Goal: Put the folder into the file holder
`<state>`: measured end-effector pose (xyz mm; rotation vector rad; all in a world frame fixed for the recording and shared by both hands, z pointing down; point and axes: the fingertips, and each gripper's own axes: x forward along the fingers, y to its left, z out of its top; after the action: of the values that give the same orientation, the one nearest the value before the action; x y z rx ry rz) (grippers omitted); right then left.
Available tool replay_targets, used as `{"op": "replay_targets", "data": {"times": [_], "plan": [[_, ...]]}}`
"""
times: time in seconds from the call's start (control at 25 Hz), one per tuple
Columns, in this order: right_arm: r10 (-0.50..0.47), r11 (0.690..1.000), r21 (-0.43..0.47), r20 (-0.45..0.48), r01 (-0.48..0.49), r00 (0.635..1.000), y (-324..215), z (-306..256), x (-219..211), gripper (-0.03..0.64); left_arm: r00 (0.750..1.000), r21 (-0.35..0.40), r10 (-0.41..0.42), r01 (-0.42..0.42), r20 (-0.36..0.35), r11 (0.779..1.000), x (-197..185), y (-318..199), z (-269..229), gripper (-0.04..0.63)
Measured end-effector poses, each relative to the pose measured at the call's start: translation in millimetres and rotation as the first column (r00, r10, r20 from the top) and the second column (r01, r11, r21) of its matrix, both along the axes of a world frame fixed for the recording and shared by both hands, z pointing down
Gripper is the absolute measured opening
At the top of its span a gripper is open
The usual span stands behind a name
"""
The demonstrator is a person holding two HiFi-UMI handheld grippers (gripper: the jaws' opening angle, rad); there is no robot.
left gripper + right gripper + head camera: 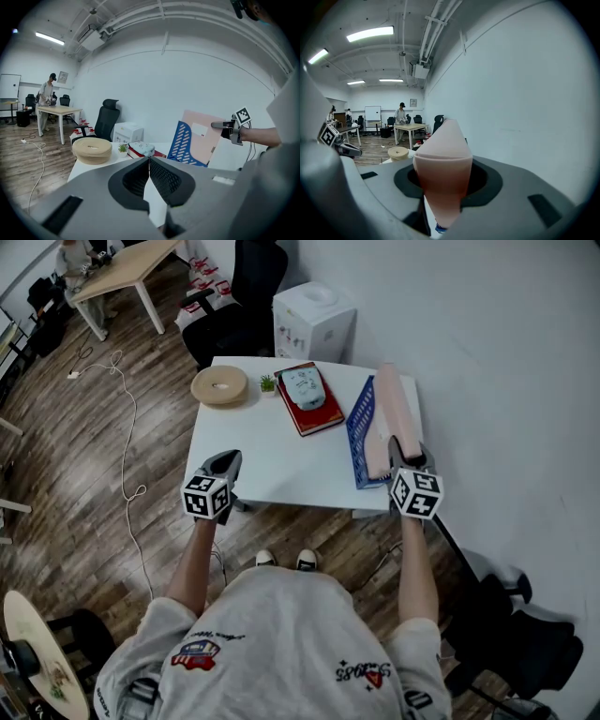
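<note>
At file holder [359, 432] | right gripper [405, 450] clamped on pink folder [386, 409] | left gripper [228, 459] closed

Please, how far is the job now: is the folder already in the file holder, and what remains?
Done: the pink folder stands upright at the blue file holder, seemingly inside it. In hand: the right gripper is clamped on the folder's near corner. Left: seat the folder fully, if it is not, then let go. The left gripper is shut and empty, away from both.
</note>
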<state>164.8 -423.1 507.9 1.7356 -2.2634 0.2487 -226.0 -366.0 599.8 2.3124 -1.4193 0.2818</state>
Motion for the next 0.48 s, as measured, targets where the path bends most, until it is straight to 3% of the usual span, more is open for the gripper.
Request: {"op": "replay_targets", "data": {"times": [0.48], "plan": [[0.017, 0.998, -0.066, 0.015, -0.016, 1.000, -5.8, 54.7, -4.2, 0.179, 0.999, -0.022, -0.049, 0.049, 0.001, 0.999, -21.4, 6.9, 8.0, 0.008]]}}
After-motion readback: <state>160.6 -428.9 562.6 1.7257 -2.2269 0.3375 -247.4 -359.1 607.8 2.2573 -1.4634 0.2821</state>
